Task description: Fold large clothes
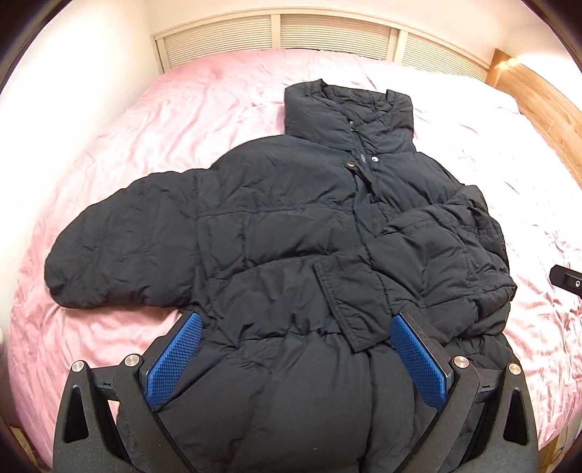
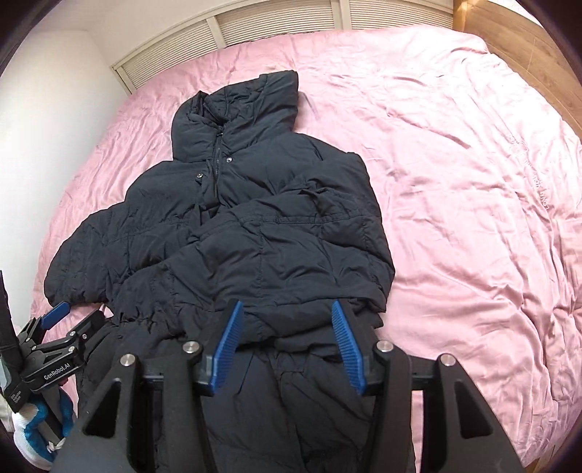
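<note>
A black puffer jacket [image 1: 291,225] lies front-up on the pink bedsheet [image 1: 145,120], collar toward the slatted headboard [image 1: 327,32], one sleeve folded across its chest, the other stretched out over the sheet. The left gripper [image 1: 298,349] has its blue pads spread wide around the bunched hem. The right gripper [image 2: 291,342] is partly apart with hem fabric between its pads; a firm grip cannot be told. A wooden bed frame [image 2: 509,40] borders the far side.

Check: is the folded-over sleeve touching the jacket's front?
Touching. In the left wrist view the sleeve lies flat across the front of the jacket with no gap under its cuff; the right wrist view shows the same overlap.
</note>
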### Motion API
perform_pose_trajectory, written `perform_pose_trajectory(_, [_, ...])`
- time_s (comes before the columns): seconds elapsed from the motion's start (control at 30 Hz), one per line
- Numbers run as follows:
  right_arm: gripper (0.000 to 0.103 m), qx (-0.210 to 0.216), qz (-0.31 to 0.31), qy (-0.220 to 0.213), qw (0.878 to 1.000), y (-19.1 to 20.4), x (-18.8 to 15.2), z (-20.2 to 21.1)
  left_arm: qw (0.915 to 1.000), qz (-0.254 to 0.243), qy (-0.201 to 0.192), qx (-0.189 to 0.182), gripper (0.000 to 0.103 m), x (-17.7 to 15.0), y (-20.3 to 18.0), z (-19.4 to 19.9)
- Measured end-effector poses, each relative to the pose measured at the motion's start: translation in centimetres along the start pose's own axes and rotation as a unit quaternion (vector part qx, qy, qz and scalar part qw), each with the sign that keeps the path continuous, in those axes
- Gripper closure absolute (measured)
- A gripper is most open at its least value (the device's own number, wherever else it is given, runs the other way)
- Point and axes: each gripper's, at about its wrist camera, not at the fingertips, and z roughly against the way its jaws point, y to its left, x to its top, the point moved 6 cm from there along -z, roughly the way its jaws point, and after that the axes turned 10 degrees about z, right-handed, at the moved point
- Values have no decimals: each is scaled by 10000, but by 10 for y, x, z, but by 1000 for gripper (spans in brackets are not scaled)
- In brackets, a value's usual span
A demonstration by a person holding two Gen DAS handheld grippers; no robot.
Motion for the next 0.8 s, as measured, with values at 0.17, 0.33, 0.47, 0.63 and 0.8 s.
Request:
perform_pose_trajectory(0.17, [53, -212, 14, -13, 9998, 17, -5, 18, 9999, 51, -131, 41, 1, 2, 42, 40])
perform_pose_trajectory(0.33, [53, -239, -66, -131, 9996, 30, -5, 38, 9992, 191, -315, 134, 1, 5, 83, 68])
perform_pose_trajectory(0.47, [53, -309, -86, -281, 9991, 40, 0, 59, 9984, 401, -330, 231, 1, 5, 118, 78])
perform_pose_trajectory(0.63, [53, -398, -23, -419, 9983, 48, 6, 77, 9966, 664, -375, 324, 1, 4, 151, 80])
perform_pose_trajectory(0.8, [53, -488, -35, -439, 9978, 54, 3, 86, 9948, 879, -283, 431, 1, 2, 186, 68])
